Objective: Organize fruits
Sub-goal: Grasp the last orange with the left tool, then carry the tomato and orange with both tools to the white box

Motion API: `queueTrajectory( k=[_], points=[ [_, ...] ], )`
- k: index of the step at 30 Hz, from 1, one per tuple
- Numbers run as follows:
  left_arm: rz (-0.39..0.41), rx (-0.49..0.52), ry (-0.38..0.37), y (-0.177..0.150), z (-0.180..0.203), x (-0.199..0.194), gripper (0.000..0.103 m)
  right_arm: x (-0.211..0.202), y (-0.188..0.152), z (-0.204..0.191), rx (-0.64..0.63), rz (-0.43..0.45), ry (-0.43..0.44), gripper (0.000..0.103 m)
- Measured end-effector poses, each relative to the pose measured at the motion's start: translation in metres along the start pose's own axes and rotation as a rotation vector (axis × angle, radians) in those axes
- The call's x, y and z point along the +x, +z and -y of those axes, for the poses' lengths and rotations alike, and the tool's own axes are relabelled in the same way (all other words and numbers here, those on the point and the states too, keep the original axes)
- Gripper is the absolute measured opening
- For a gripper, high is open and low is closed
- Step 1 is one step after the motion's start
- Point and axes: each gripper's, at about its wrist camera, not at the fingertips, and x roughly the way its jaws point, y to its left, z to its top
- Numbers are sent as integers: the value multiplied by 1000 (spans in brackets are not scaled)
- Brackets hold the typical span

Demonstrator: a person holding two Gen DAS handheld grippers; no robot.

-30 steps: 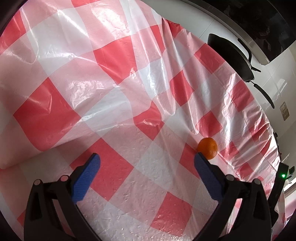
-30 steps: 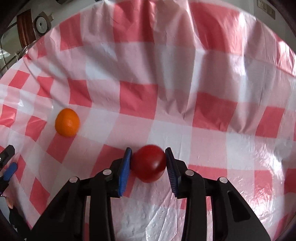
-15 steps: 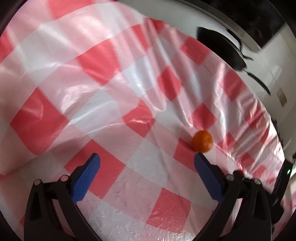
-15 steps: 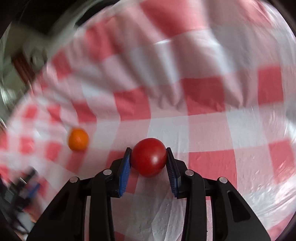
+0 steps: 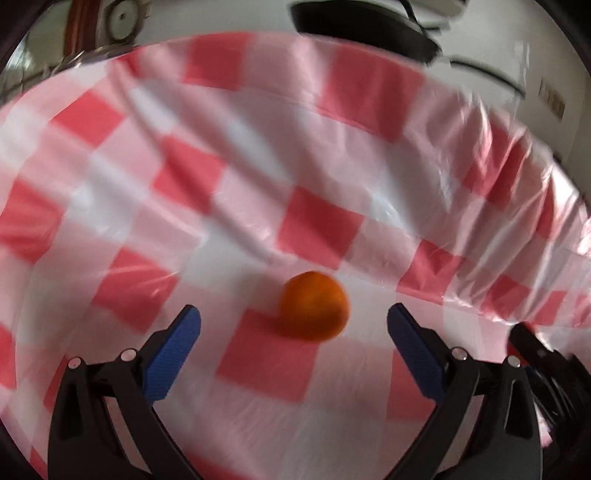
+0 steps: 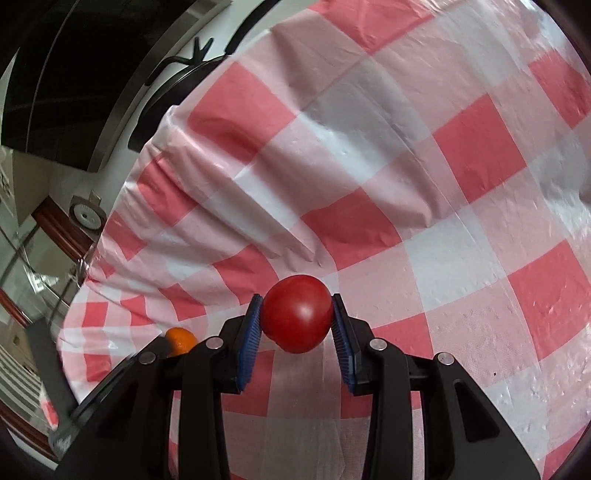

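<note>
An orange mandarin [image 5: 314,305] lies on the red-and-white checked tablecloth [image 5: 258,166]. My left gripper [image 5: 293,325] is open wide, and the mandarin sits just ahead, between the blue pads [image 5: 173,350]. My right gripper [image 6: 296,319] is shut on a red tomato [image 6: 297,318] and holds it above the cloth. In the right wrist view the mandarin [image 6: 180,340] peeks out at lower left, partly hidden behind the gripper's left finger. The left wrist view is motion-blurred.
A black pan [image 5: 362,27] stands beyond the table's far edge, also in the right wrist view [image 6: 162,99]. The cloth is wrinkled and drapes over the edge [image 6: 122,206]. Part of the right gripper [image 5: 543,365] shows at the right of the left wrist view.
My left gripper has swung toward the mandarin, which now lies centred between its open pads. My right gripper has turned with the tomato still held; the table edge and pan came into view.
</note>
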Motion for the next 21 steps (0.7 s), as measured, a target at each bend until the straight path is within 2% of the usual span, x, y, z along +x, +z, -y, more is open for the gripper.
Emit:
queueTrajectory(
  k=[2, 3, 5, 6, 10, 14, 17, 21],
  points=[
    [-24, 28, 25, 3, 11, 12, 98, 2, 0, -2, -6, 3, -4, 36],
    [-47, 43, 44, 3, 16, 19, 90, 4, 0, -4, -7, 5, -4, 36],
    [-95, 58, 47, 2, 18, 29, 56, 5, 0, -5, -7, 4, -5, 36],
    [-105, 53, 56, 1, 17, 30, 45, 5, 0, -6, -7, 5, -5, 36],
    [-87, 65, -1, -18, 7, 5, 45, 7, -1, -7, -10, 4, -2, 36],
    [-3, 74, -57, -60, -11, -61, 45, 7, -1, -7, -12, 3, -3, 36],
    [65, -1, -109, -102, -44, -118, 45, 7, -1, -6, -12, 3, -3, 36],
    [111, -100, -135, -133, -64, -146, 45, 7, 0, -7, -15, 2, -4, 36]
  ],
)
